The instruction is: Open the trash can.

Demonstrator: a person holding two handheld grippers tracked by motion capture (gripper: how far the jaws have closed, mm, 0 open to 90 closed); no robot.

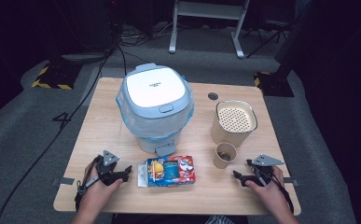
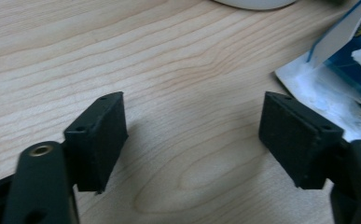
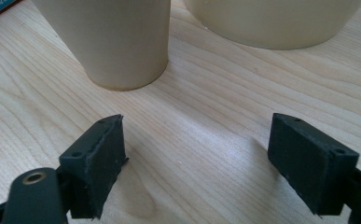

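A white and pale blue pedal bin with a blue liner stands shut at the table's middle. In front of it lies a colourful carton, its torn white end toward my left gripper. That gripper rests low at the front left, open, with bare wood between the jaws. A small paper cup with something inside stands beside a beige container with a perforated top. My right gripper sits at the front right, open, just short of the cup and container.
The wooden table has a small round hole at the back right. A black cable runs across the grey floor on the left. A white stand is behind the table. Bare wood lies left of the bin.
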